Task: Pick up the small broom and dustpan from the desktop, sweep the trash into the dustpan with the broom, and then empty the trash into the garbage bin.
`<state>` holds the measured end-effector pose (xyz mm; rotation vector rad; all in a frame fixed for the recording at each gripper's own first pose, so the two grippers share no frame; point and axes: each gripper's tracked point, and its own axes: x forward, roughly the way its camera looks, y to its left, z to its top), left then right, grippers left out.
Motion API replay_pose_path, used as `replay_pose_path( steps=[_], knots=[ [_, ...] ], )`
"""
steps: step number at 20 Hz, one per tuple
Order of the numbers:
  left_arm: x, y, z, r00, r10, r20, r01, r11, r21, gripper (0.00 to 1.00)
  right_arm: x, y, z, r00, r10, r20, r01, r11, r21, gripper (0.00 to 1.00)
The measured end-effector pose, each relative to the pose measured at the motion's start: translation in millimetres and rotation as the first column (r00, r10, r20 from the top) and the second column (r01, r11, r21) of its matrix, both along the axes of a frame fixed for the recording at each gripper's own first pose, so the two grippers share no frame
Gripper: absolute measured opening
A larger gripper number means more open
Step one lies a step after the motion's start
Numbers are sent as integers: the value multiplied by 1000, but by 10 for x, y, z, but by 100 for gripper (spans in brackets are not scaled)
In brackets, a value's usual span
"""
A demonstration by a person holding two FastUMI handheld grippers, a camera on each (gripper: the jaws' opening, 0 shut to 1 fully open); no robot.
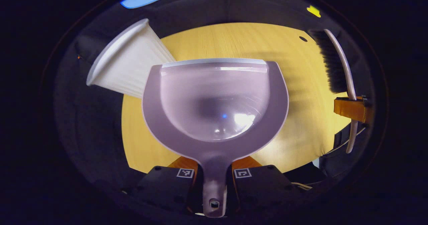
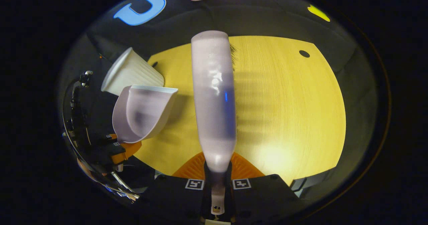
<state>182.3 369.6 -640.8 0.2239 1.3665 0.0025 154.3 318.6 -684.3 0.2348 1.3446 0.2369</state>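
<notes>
A pale lilac dustpan (image 1: 214,104) hangs level above the yellow desktop (image 1: 301,118), its handle clamped between the fingers of my left gripper (image 1: 214,178). The pan's bowl looks empty. The dustpan (image 2: 142,114) also appears at the left of the right gripper view, close to the white ribbed garbage bin (image 2: 132,72). My right gripper (image 2: 217,181) is shut on the handle of the small broom (image 2: 214,101), whose pale back points forward over the desk. In the left gripper view the broom (image 1: 334,64) shows its dark bristles at the far right. No trash is visible on the desktop.
The garbage bin (image 1: 128,63) stands off the desk's left edge, just behind and left of the dustpan. A small dark hole (image 2: 304,53) marks the desk's far right corner. Black cloth surrounds the desk.
</notes>
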Motion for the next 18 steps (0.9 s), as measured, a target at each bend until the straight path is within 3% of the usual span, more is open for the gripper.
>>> replay_pose_path(
  steps=[3, 8, 18],
  knots=[
    [-55, 102, -450, 996, 60, -66, -59, 998, 14, 27, -418, 122, -465, 993, 2, -116, -7, 999, -48, 16],
    [62, 103, -376, 989, 123, -80, -124, 992, -14, 26, -614, 151, -878, 983, -21, -183, -1, 993, -122, 16],
    [50, 149, -504, 988, 107, -109, -113, 992, -49, 27, -646, 207, -992, 971, -53, -232, 13, 985, -171, 16]
  ],
)
